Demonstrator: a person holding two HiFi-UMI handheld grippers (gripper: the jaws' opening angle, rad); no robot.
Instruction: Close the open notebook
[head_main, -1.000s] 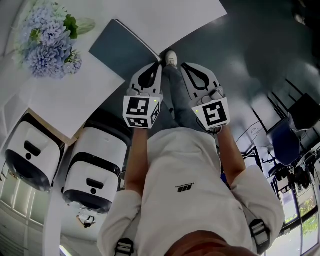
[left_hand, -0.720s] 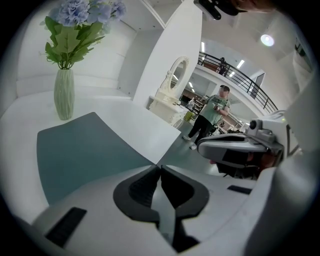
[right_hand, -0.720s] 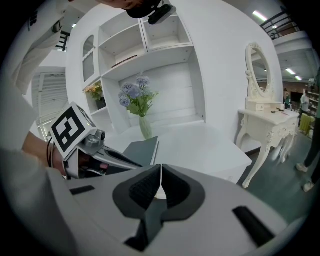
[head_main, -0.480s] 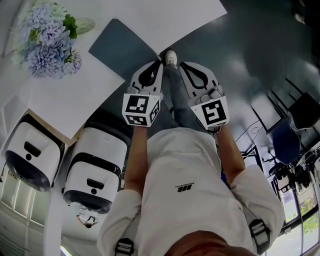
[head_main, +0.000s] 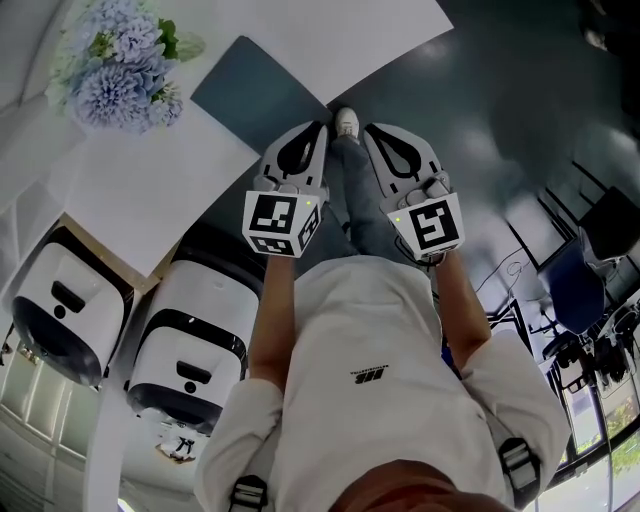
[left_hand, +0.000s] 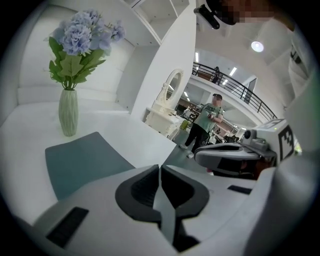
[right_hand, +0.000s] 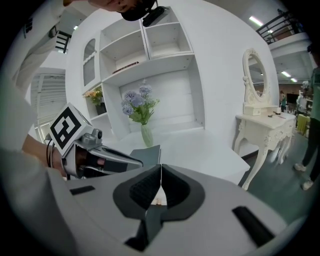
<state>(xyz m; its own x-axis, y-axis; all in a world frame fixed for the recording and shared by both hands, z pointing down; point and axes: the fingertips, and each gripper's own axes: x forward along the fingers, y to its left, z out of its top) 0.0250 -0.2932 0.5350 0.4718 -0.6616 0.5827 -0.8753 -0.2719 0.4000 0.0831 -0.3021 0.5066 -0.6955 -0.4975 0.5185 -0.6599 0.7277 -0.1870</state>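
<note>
A dark slate-blue notebook (head_main: 262, 100) lies flat on the white table (head_main: 150, 190), just past the table's near corner. Only its cover shows, no pages. In the left gripper view the notebook (left_hand: 80, 162) lies ahead and left of the jaws; in the right gripper view the notebook (right_hand: 147, 152) sits ahead, partly hidden behind the left gripper. My left gripper (head_main: 320, 126) and right gripper (head_main: 366, 130) hang side by side off the table's edge, over the floor, near the notebook but not touching it. Both the left gripper (left_hand: 159, 167) and the right gripper (right_hand: 161, 167) are shut and hold nothing.
A vase of blue flowers (head_main: 120, 70) stands on the table behind the notebook. Two white, black-trimmed seats (head_main: 190, 340) sit at the left, by the table's side. A white dressing table with a mirror (right_hand: 260, 125) stands to the right. A person (left_hand: 202, 125) stands further off.
The head view has shifted a little, so notebook and flowers sit slightly further right in the picture. Both grippers stay shut and have hardly moved.
</note>
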